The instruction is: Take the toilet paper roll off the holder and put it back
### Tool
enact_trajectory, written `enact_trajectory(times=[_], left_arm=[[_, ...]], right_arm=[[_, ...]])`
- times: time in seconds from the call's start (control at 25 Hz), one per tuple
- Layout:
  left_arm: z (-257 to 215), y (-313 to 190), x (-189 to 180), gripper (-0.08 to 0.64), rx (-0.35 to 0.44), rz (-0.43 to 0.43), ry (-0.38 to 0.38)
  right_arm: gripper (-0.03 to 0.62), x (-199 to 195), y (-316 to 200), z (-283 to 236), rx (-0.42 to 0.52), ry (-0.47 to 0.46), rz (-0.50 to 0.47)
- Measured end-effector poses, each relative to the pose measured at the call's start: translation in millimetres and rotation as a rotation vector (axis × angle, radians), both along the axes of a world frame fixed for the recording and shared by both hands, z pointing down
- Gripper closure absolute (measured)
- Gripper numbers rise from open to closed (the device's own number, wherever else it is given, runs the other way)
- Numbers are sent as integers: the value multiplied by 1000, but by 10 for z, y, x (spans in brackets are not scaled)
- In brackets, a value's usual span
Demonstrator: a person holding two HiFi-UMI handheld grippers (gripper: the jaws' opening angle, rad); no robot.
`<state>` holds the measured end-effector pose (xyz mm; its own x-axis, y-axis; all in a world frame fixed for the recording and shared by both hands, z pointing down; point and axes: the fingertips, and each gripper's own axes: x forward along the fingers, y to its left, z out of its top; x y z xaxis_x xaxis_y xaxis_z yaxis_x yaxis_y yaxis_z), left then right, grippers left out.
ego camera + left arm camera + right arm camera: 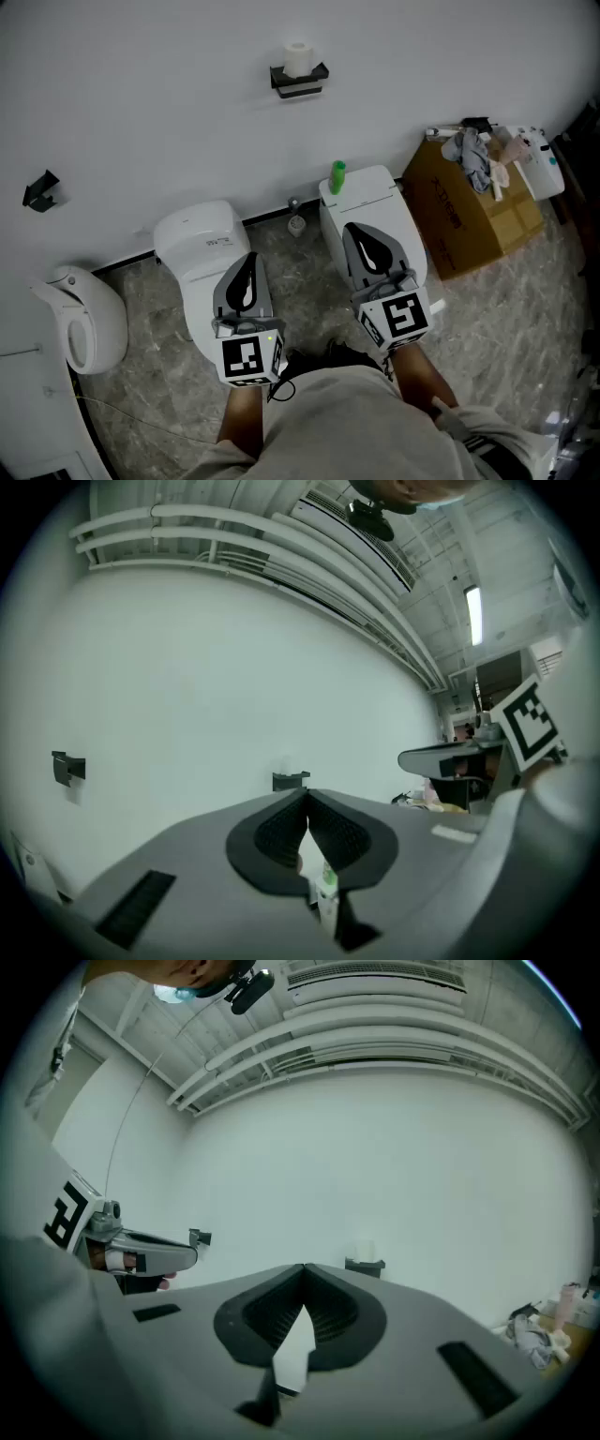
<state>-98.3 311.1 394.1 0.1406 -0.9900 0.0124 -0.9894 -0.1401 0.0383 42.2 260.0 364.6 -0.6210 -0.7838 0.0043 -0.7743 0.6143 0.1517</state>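
White wall (pixel 169 103) fills most of the head view, with grey marbled floor (pixel 525 309) below it. A brown box (pixel 469 220) sits on the floor against the wall at right, with rags and clutter piled in its open top.

Two white toilets back onto the wall: left toilet (pixel 197 239) and right toilet (pixel 370 192). A third white fixture (pixel 80 319) is at far left; I can't tell what type.

Left claw (pixel 250 256) is closed and empty, with the pads meeting at the tips in the left gripper view (pixel 306 799). It is held level, aimed at the wall, over the left toilet.

Right claw (pixel 360 229) is the same: closed, nothing in it, tips together (pixel 305 1274). It is level and over the right toilet. The two claws are side by side, well apart.

The black holder (pixel 300 82) is mounted on the wall above and between the toilets. The white roll (pixel 298 58) stands upright on top of it, well away from both claws. Both gripper views show the holder small, dead ahead.

A green bottle (pixel 337 176) stands on the right toilet's tank at its left corner. A small black bracket (pixel 40 190) is on the wall at far left.
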Motion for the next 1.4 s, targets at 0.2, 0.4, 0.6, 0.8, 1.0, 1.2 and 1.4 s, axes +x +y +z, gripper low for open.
enact_trajectory(times=[0.2,0.4,0.6,0.8,1.0,1.2,1.4], left_arm=[[80,79,-256,551,-1,-16,-33],[228,50,-342,551,-9,24,-27],[248,-205,-405,551,-13,29,-18],[266,-594,-448,551,-29,40,-21],[277,-1133,-431,551,-40,41,-2],[257,-1717,-341,551,-50,48,1],[245,-2248,-208,551,-55,50,15]], right_arm=[[588,-210,40,93,11,17,16],[588,-334,16,179,11,13,14],[588,-406,-242,239,-2,27,1],[588,-466,-646,266,-9,6,-13],[588,-414,-1186,302,-24,-11,-18],[588,-323,-1759,289,-34,-18,-29],[588,-222,-2259,289,-43,-11,-53]])
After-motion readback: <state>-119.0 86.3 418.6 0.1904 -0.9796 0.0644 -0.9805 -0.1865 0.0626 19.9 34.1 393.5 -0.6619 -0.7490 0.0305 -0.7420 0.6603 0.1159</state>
